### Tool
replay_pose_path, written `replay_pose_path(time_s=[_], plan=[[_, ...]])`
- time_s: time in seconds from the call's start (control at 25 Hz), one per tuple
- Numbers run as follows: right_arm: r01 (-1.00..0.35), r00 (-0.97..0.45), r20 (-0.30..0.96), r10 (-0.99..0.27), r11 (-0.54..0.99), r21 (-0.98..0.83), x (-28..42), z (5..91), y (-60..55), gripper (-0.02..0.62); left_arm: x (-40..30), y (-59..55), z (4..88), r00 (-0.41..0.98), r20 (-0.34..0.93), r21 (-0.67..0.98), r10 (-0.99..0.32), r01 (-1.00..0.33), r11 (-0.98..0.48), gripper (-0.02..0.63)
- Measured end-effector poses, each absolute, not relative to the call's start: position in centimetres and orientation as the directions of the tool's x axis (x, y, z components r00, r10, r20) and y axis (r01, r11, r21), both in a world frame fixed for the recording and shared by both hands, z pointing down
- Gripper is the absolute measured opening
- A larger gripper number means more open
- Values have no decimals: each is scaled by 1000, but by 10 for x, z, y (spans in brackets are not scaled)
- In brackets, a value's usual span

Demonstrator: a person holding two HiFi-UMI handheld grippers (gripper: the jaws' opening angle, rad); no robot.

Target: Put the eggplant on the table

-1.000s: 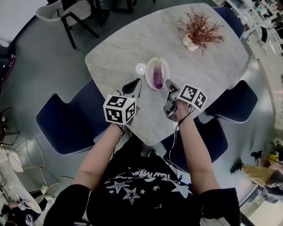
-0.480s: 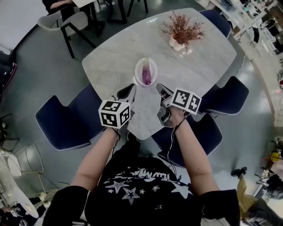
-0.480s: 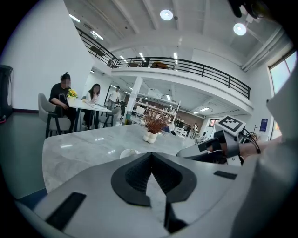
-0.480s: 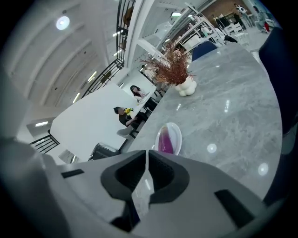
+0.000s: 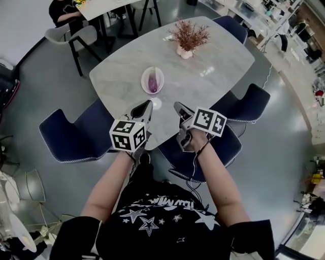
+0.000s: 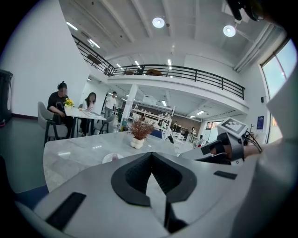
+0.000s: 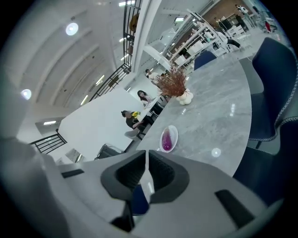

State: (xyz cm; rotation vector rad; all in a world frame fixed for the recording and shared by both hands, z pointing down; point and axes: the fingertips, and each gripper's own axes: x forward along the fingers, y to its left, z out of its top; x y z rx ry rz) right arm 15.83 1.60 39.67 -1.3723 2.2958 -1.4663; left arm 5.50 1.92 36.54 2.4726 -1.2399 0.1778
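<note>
A purple eggplant [image 5: 152,81] lies in a small white plate [image 5: 147,74] on the grey marble table [image 5: 203,61]. The same eggplant [image 7: 167,139] and plate [image 7: 173,131] show far off in the right gripper view. In the left gripper view only the plate [image 6: 112,157] shows, small and distant. My left gripper [image 5: 142,108] is shut and empty above the table's near edge. My right gripper [image 5: 181,109] is also shut and empty, beside it. Both are well short of the plate.
A vase with dried reddish branches [image 5: 186,36] stands at the table's far side. Dark blue chairs [image 5: 71,133] surround the table, one [image 5: 245,104] at the right. People sit at a second table [image 5: 109,4] in the back. A small round light spot [image 5: 155,103] lies near the table edge.
Both grippers have drawn back toward me and away from the plate. The table, plate and eggplant now sit farther off in the head view.
</note>
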Motion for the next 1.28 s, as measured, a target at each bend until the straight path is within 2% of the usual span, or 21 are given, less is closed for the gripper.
replay_pose_path(time_s=[0.24, 0.6, 1.28], plan=[[-605, -631, 317, -709, 192, -773, 179, 381, 78, 28, 76, 82, 351, 580, 237, 250, -779, -812, -528, 8], [-573, -704, 303, -643, 261, -777, 181, 390, 155, 28, 86, 162, 357, 529, 262, 233, -808, -847, -479, 8], [-544, -771, 254, -584, 396, -740, 146, 378, 194, 28, 68, 211, 356, 498, 258, 231, -828, -864, -448, 8]])
